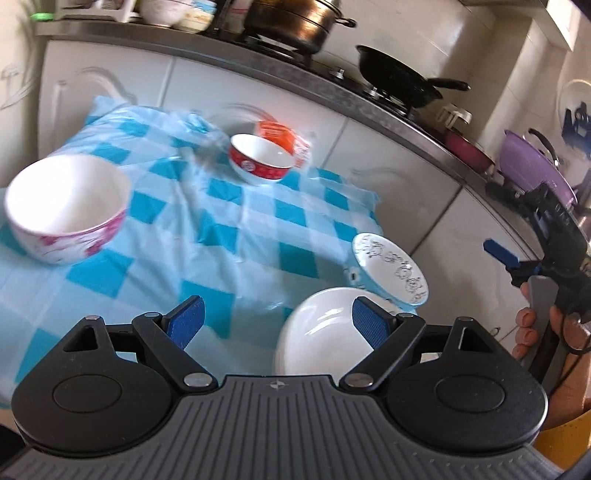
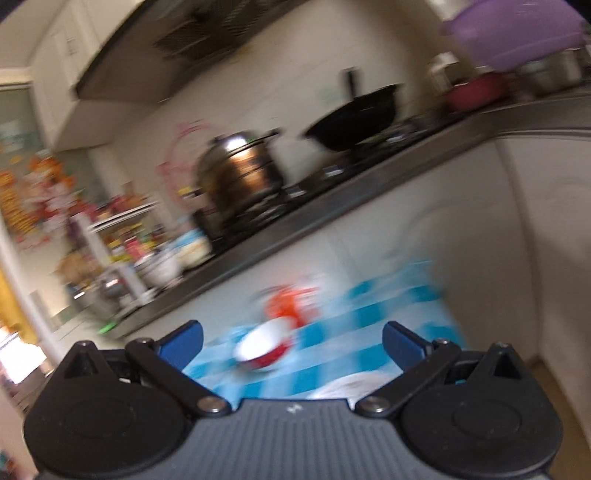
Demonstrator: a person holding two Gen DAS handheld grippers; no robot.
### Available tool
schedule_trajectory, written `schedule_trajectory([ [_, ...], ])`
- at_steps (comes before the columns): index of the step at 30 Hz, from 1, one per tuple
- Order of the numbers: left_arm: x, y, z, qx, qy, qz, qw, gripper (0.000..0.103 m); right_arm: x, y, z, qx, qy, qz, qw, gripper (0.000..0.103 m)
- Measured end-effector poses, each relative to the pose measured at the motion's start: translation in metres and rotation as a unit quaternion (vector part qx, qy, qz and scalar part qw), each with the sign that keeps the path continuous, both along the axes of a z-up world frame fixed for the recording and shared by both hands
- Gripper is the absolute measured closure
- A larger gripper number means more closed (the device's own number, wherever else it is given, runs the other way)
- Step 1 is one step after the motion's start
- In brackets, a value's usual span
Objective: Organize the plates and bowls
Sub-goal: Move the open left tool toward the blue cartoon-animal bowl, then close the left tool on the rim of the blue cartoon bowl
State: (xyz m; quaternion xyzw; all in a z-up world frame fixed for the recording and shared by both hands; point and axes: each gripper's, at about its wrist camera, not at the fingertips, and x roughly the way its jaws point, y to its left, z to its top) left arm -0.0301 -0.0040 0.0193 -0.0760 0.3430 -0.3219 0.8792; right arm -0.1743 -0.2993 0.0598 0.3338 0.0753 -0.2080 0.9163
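Note:
On the blue checked cloth (image 1: 229, 236) a white bowl with pink flowers (image 1: 68, 210) stands at the left. A red and white bowl (image 1: 262, 162) sits farther back, blurred in the right wrist view (image 2: 264, 349). A blue flower-patterned dish (image 1: 389, 273) tilts just behind a plain white bowl (image 1: 317, 336). My left gripper (image 1: 277, 323) is open above the cloth, its right finger in front of the white bowl and nothing between its fingers. My right gripper (image 2: 291, 345) is open and holds nothing, pointing over the table toward the red bowl. A hand (image 1: 532, 328) holds it at the right edge.
An orange packet (image 1: 280, 136) lies behind the red bowl. White cabinet doors (image 1: 388, 147) back the table. On the counter above are a steel pot (image 1: 295, 22), a black pan (image 1: 399, 79), a purple lid (image 1: 535, 162) and stacked bowls (image 1: 173, 13).

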Motion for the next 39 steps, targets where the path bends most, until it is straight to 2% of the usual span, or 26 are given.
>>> schedule_trajectory([
  [4, 0.002, -0.024, 0.009, 0.013, -0.023, -0.018, 0.9995, 0.0, -0.016, -0.028, -0.015, 0.039, -0.01, -0.029, 0.999, 0.001],
  [8, 0.001, -0.057, 0.015, 0.022, -0.042, -0.033, 0.9983, 0.0, -0.019, -0.043, -0.026, 0.048, -0.001, -0.034, 0.998, 0.001],
  [15, 0.017, -0.115, 0.016, 0.045, -0.052, -0.052, 0.9963, 0.0, -0.014, -0.06, -0.051, 0.1, 0.007, -0.009, 0.995, 0.001],
  [20, 0.04, -0.144, 0.006, 0.058, -0.023, -0.06, 0.9962, 0.0, -0.003, -0.063, -0.069, 0.133, 0.013, 0.024, 0.991, 0.001],
  [26, 0.06, -0.169, -0.011, 0.084, -0.003, -0.065, 0.9944, 0.0, 0.0, -0.07, -0.087, 0.18, 0.018, 0.028, 0.983, 0.001],
  [29, 0.064, -0.176, -0.018, 0.103, -0.008, -0.067, 0.9924, 0.005, 0.002, -0.072, -0.095, 0.198, 0.029, 0.031, 0.979, 0.001],
  [34, 0.073, -0.183, -0.03, 0.119, 0.012, -0.065, 0.9907, 0.03, 0.007, -0.07, -0.101, 0.201, 0.033, 0.047, 0.978, 0.01],
  [35, 0.074, -0.184, -0.032, 0.124, 0.013, -0.066, 0.9901, 0.032, 0.008, -0.069, -0.103, 0.201, 0.037, 0.049, 0.978, 0.013],
  [39, 0.075, -0.185, -0.037, 0.131, 0.015, -0.073, 0.9885, 0.048, 0.012, -0.068, -0.109, 0.206, 0.049, 0.048, 0.976, 0.015],
])
